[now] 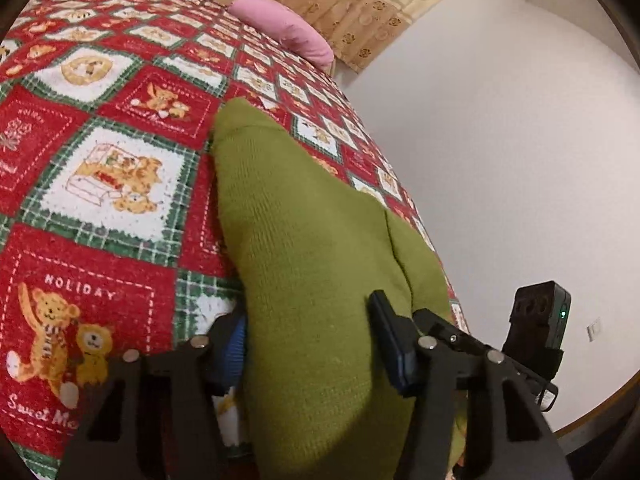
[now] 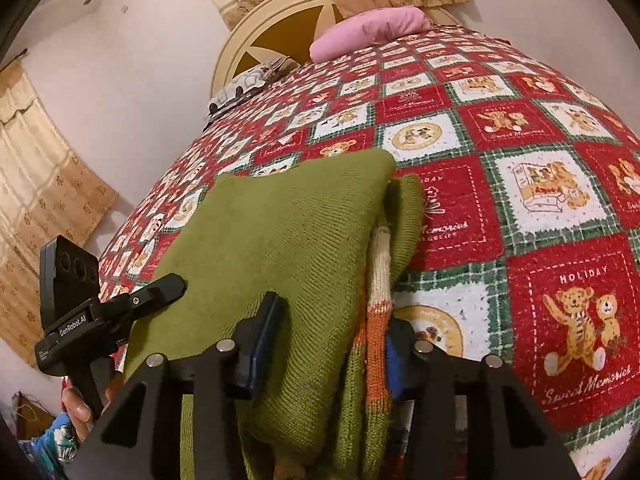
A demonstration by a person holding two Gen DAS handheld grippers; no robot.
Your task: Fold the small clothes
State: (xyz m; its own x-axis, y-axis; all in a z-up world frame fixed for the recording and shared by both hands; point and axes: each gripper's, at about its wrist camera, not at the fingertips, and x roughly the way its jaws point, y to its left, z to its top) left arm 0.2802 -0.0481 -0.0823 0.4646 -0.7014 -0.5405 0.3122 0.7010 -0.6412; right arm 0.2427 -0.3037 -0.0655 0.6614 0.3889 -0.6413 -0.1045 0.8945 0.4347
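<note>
A green knit garment [image 1: 288,208] lies folded on the bed, and its near end fills the gap of my left gripper [image 1: 308,312], whose blue pads press on both sides of it. In the right wrist view the same green garment [image 2: 280,220] shows an orange and white striped part [image 2: 376,292] at its right edge. My right gripper [image 2: 334,312] is shut on that near end, stripes included. The two grippers hold the garment side by side. A black finger [image 2: 160,284] of the left one rests at the cloth's left edge.
The bed wears a red, green and white holiday quilt [image 2: 520,240] with bear pictures. A pink pillow [image 2: 368,28] and a patterned pillow [image 2: 240,88] lie by the cream headboard [image 2: 272,32]. White wall [image 1: 500,140] runs beside the bed. A person's hand [image 2: 78,408] grips the left handle.
</note>
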